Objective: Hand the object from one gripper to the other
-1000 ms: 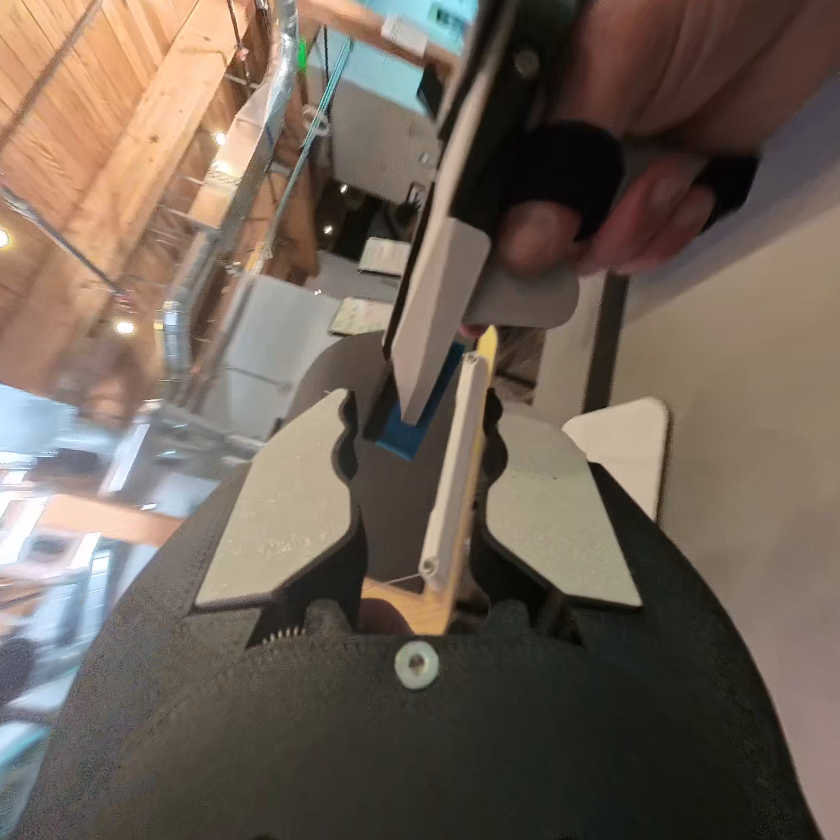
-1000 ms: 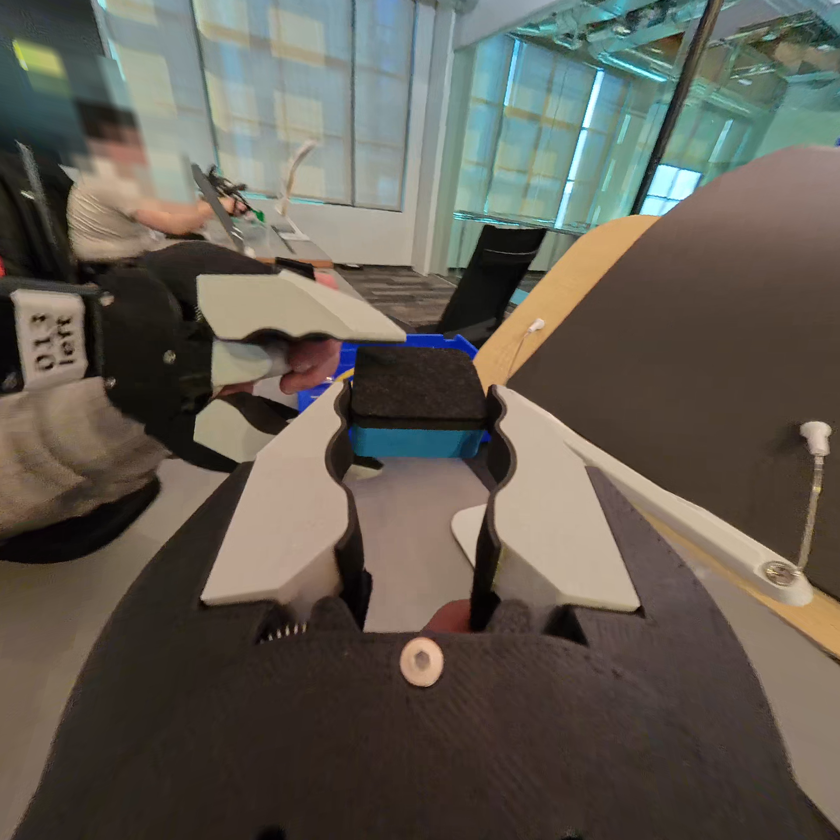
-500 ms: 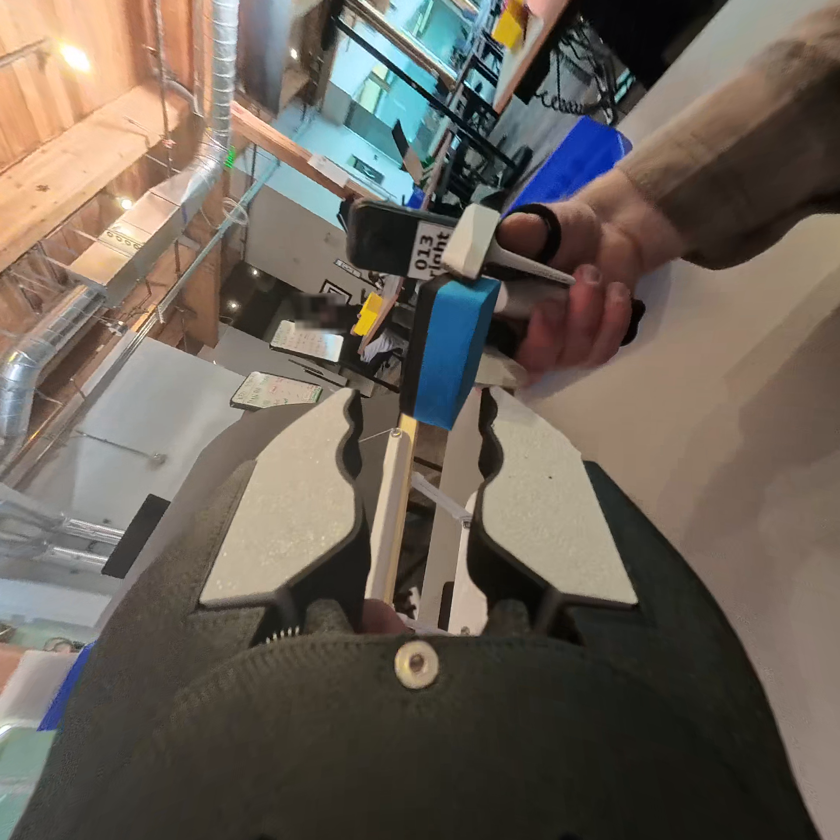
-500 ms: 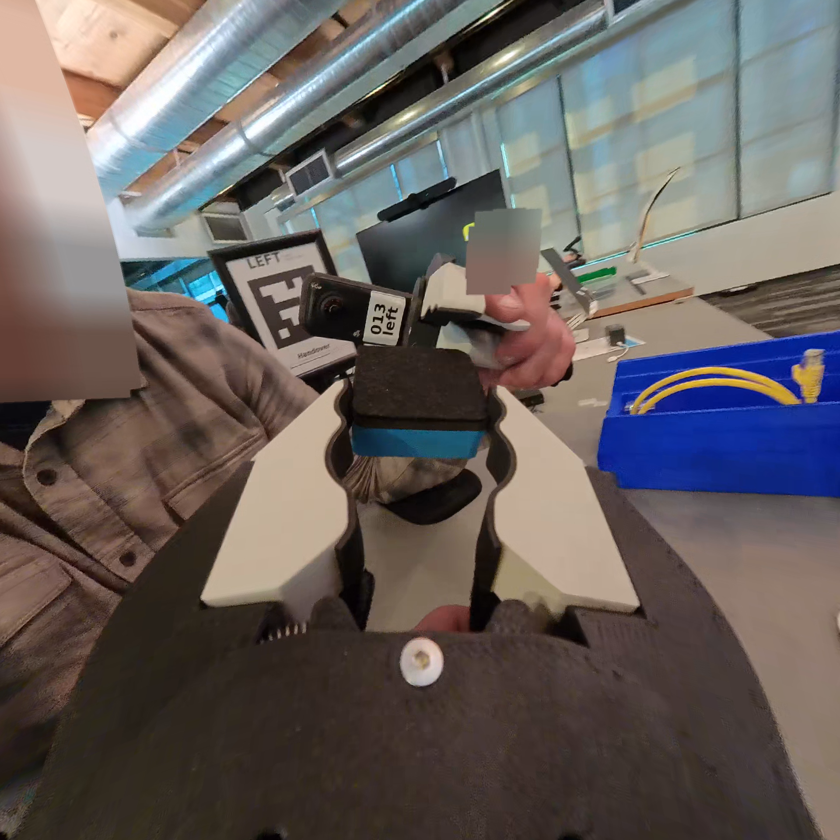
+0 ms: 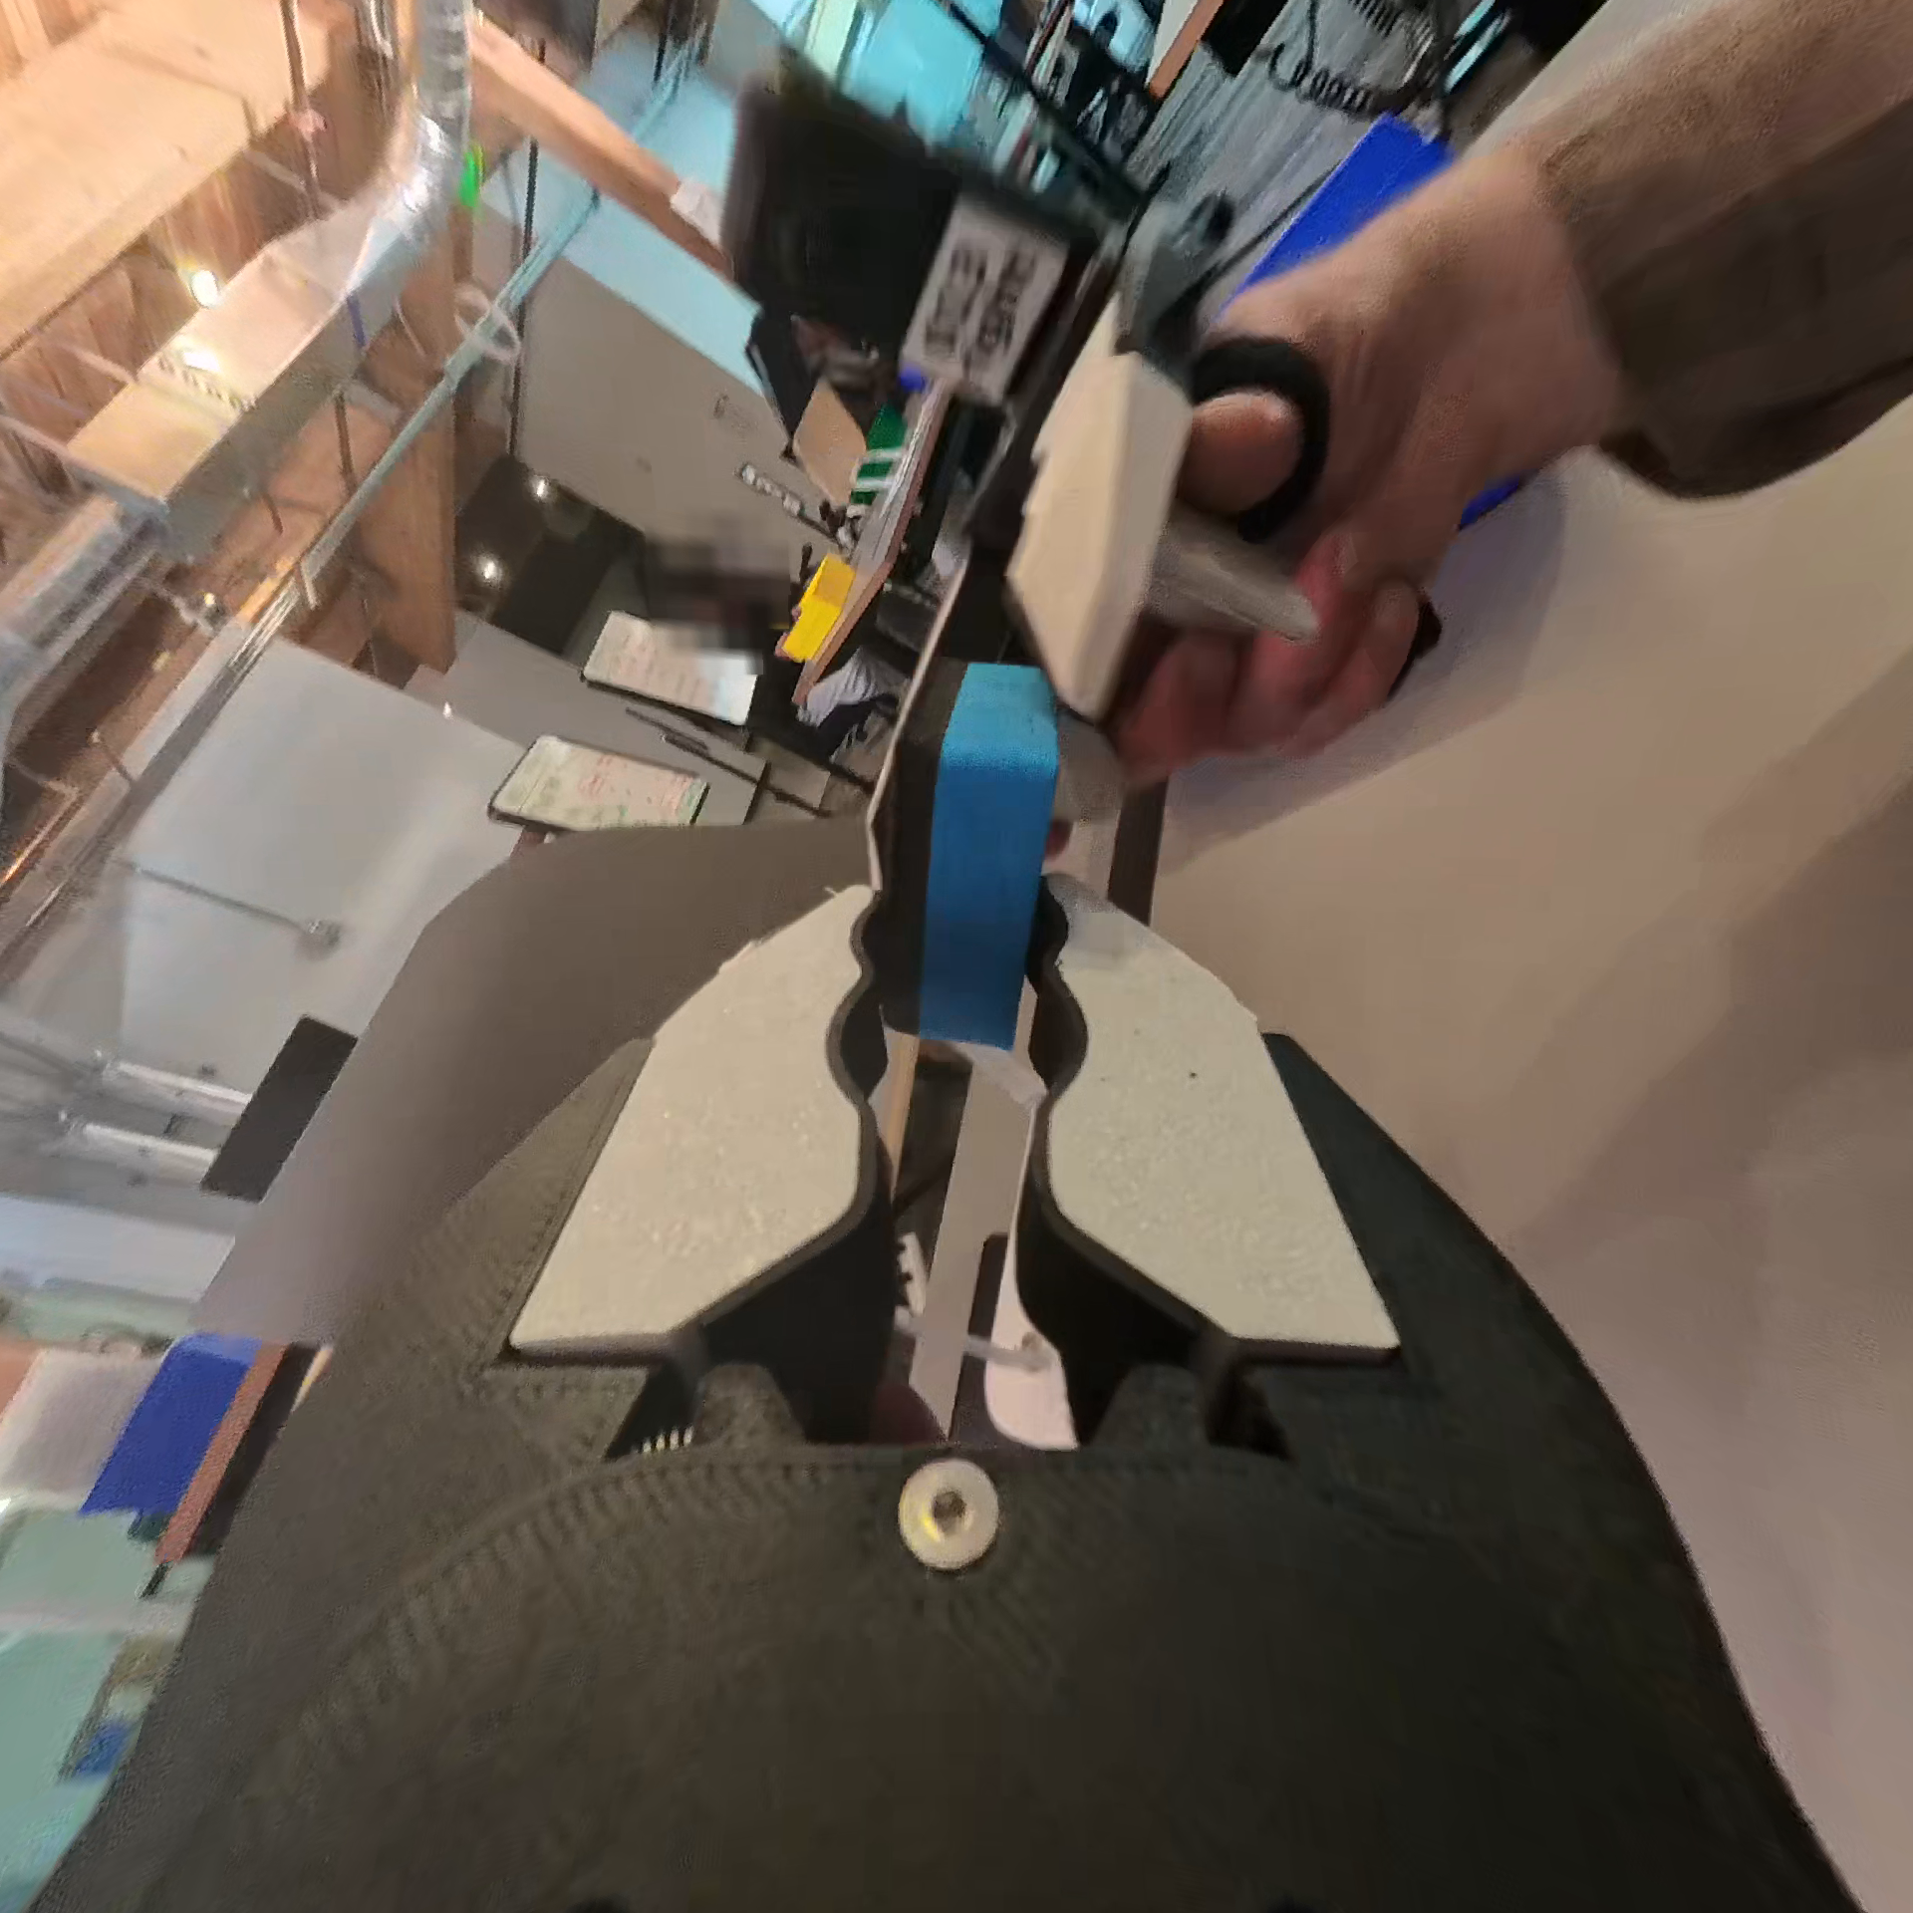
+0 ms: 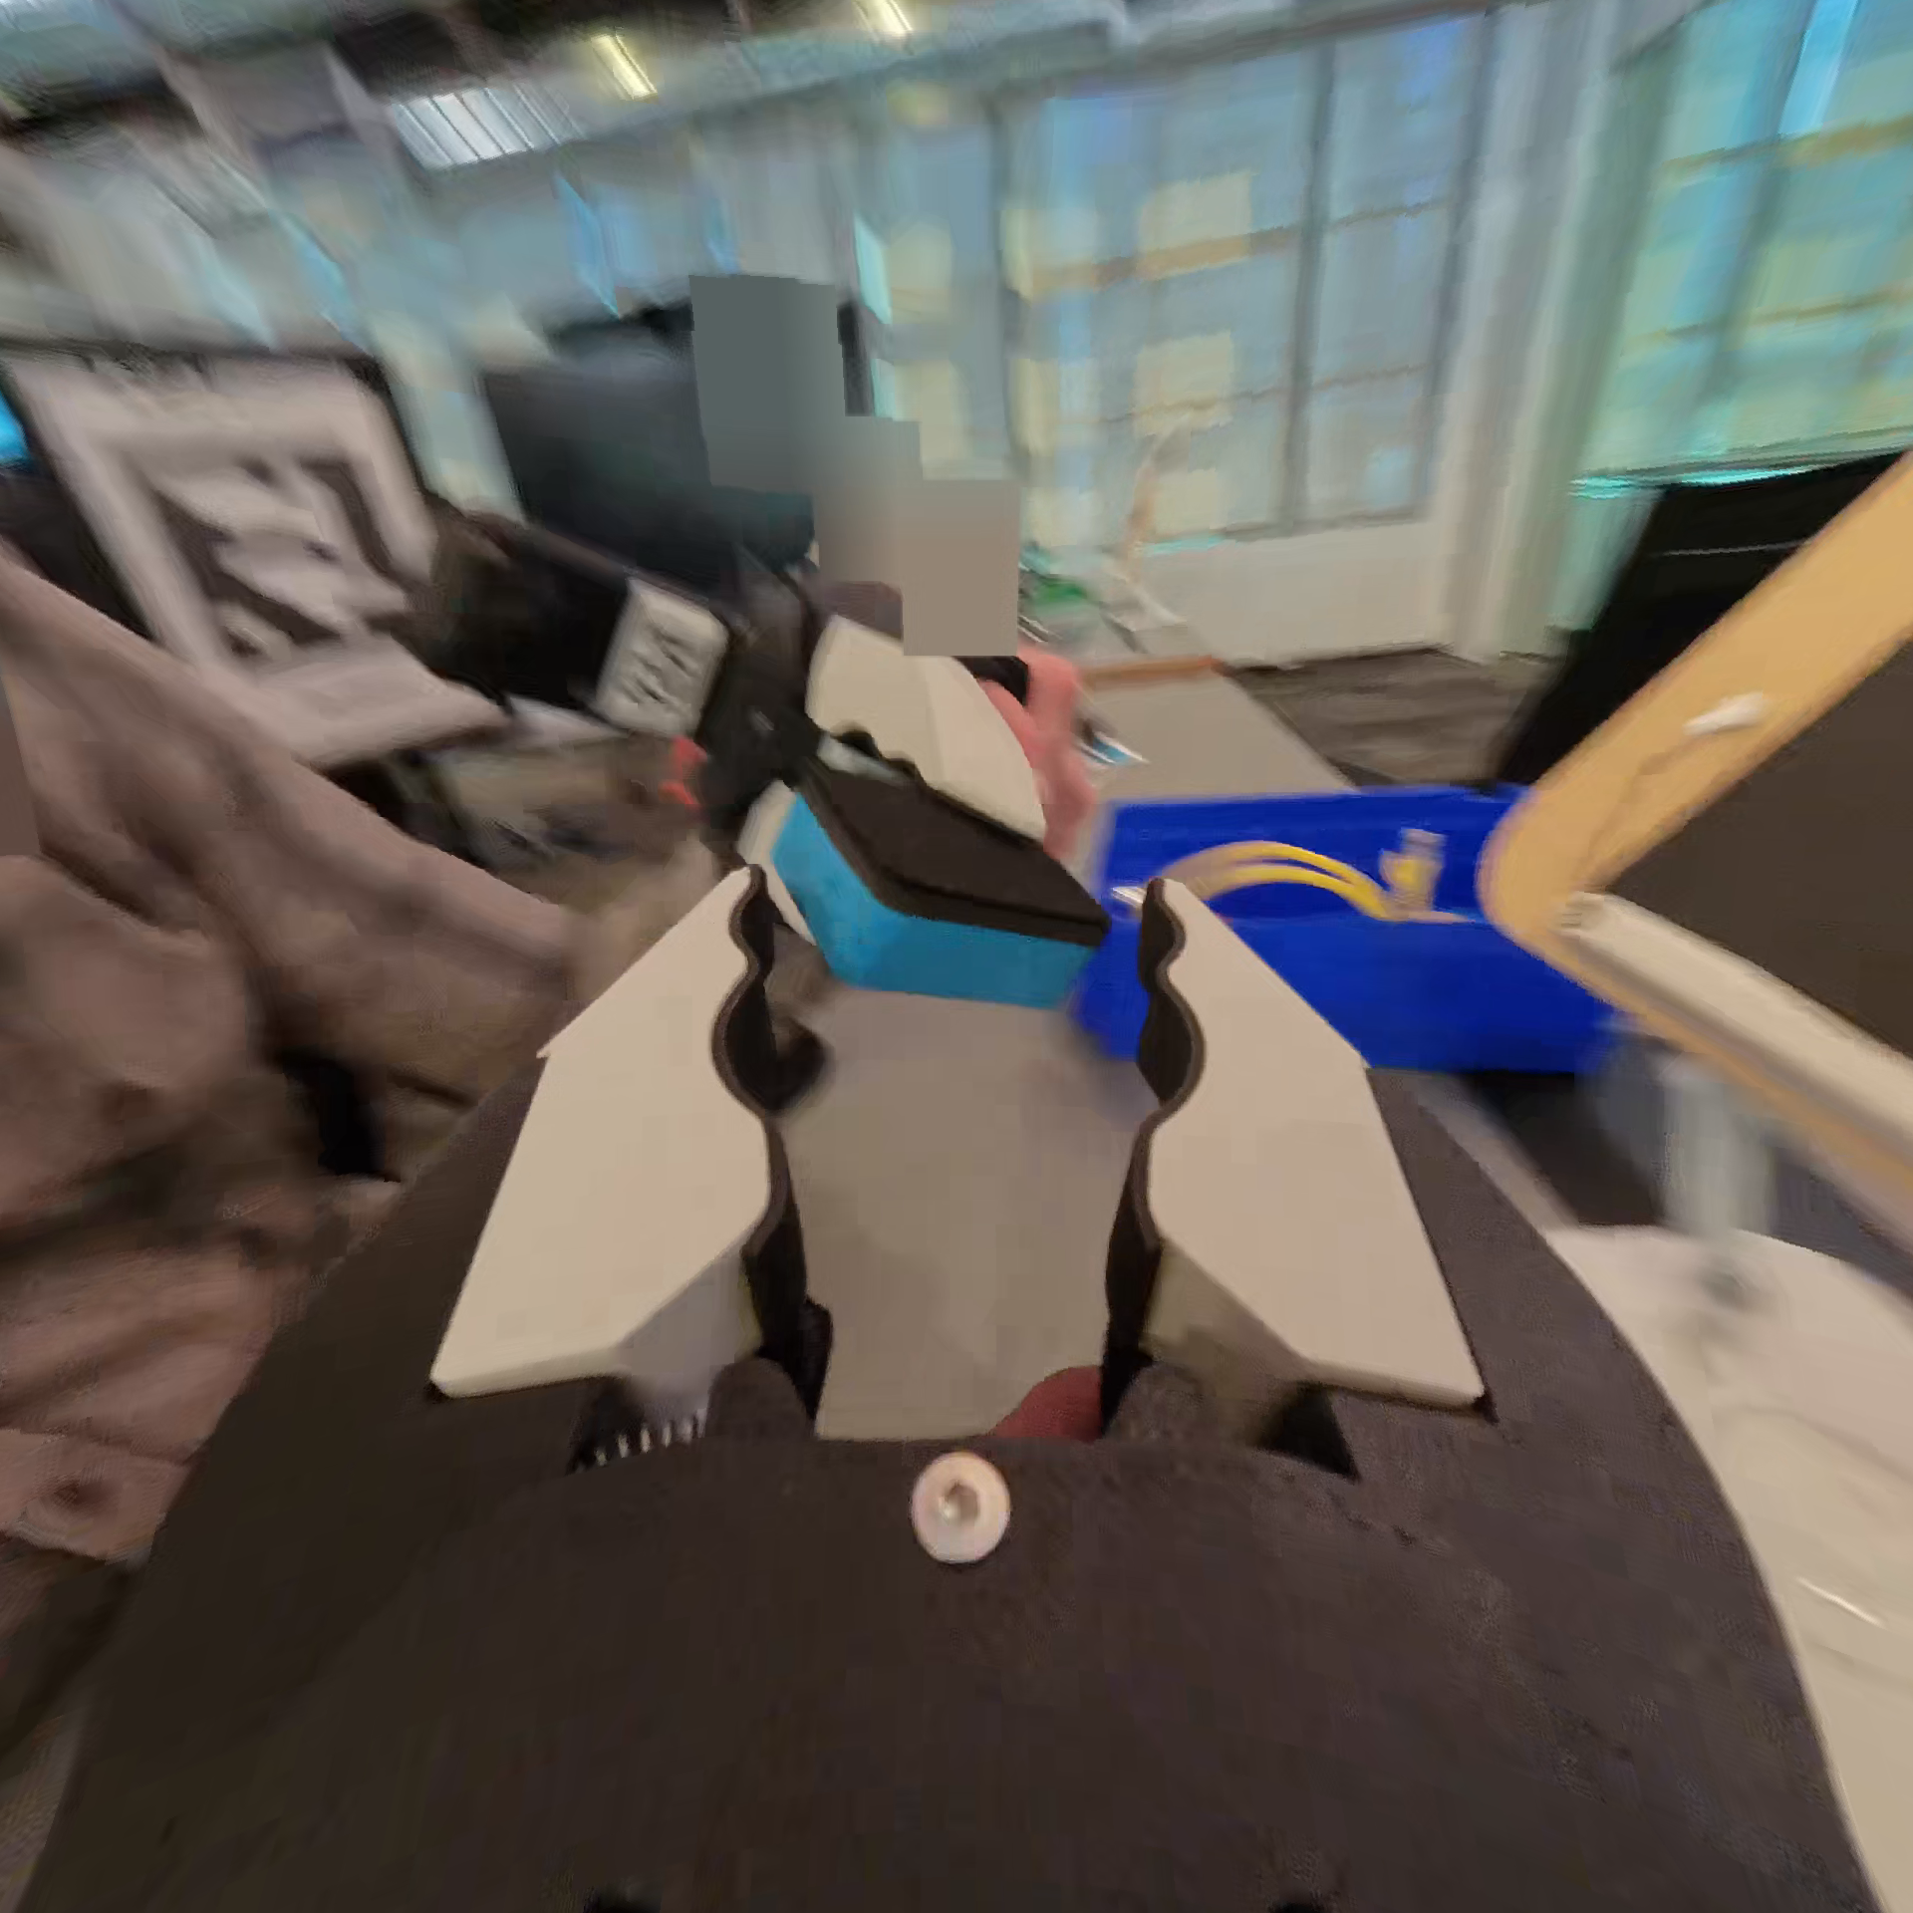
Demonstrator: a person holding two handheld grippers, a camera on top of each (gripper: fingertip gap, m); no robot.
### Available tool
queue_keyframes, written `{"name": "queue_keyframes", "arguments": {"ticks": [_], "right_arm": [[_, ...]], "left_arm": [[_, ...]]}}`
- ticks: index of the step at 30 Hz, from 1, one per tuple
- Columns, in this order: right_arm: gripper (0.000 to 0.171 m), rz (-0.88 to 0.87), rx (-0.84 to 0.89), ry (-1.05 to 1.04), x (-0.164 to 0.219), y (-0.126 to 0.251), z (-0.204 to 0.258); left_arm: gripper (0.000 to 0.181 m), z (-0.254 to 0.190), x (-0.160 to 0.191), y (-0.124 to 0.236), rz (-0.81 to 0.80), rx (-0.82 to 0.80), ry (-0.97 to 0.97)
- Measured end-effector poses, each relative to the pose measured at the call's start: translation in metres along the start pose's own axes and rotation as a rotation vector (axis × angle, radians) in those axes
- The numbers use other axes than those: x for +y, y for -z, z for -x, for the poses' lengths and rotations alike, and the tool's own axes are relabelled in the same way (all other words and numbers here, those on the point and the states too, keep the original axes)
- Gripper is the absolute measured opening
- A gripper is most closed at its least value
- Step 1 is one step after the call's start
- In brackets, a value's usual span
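Two white-fingered, black-bodied grippers, one object between them: a blue foam block with a black felt top [image 5: 978, 880], an eraser-like pad. Clamped at the tips of the left gripper [image 5: 958, 937], standing on edge between the wavy black pads, blue side facing the right-hand finger, black layer against the left-hand one. Reaches forward past the fingertips, toward the right gripper [image 5: 1087, 580] just beyond and slightly above, held by a hand [image 5: 1377, 435] with a thumb through a black loop. Seen from the right wrist view: right gripper [image 6: 952, 932] spread wide, nothing between its fingers, block [image 6: 932, 901] just ahead of the tips and clear of both, tilted, black face up, pinched by the left gripper [image 6: 890, 766] behind it. Off to the right gripper's right side, a blue plastic bin [image 6: 1346, 973] with a yellow cable [image 6: 1273, 864] inside. Much motion blur in that view.
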State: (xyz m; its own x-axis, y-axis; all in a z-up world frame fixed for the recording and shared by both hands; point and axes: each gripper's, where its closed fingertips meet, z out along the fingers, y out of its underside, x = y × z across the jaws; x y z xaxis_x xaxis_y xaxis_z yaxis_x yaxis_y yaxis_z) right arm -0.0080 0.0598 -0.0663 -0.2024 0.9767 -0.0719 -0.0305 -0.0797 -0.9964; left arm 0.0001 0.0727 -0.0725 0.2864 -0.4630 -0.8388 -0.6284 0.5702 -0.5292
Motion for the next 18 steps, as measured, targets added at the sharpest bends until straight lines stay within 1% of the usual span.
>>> {"name": "queue_keyframes", "arguments": {"ticks": [2,4,5,7,9,11,13,15,18], "right_arm": [[0.074,0.167,0.173,0.240,0.008,0.001,-0.010],[0.068,0.262,0.298,0.513,0.001,0.001,-0.009],[0.062,0.304,0.364,0.672,-0.004,0.001,-0.009],[0.056,0.457,0.473,0.974,-0.004,0.001,-0.010],[0.047,0.603,0.520,1.172,0.002,-0.001,-0.011],[0.042,0.636,0.509,1.207,0.006,-0.006,-0.010],[0.033,0.627,0.518,1.233,0.006,-0.008,-0.011],[0.027,0.606,0.510,1.239,0.005,-0.010,-0.008],[0.027,0.625,0.493,1.235,0.010,-0.012,-0.008]], "left_arm": [[0.023,0.010,0.010,0.001,0.064,-0.046,-0.008],[0.023,0.016,0.023,0.000,0.163,-0.080,-0.031],[0.023,0.017,0.029,0.000,0.204,-0.089,-0.045],[0.024,0.017,0.037,-0.001,0.269,-0.086,-0.047],[0.024,0.014,0.038,-0.001,0.295,-0.062,-0.029],[0.024,0.010,0.038,0.000,0.326,-0.039,-0.040],[0.024,0.004,0.036,0.001,0.346,-0.001,-0.060],[0.024,0.001,0.038,0.002,0.380,0.007,-0.088],[0.024,-0.002,0.040,0.002,0.396,0.022,-0.110]]}}
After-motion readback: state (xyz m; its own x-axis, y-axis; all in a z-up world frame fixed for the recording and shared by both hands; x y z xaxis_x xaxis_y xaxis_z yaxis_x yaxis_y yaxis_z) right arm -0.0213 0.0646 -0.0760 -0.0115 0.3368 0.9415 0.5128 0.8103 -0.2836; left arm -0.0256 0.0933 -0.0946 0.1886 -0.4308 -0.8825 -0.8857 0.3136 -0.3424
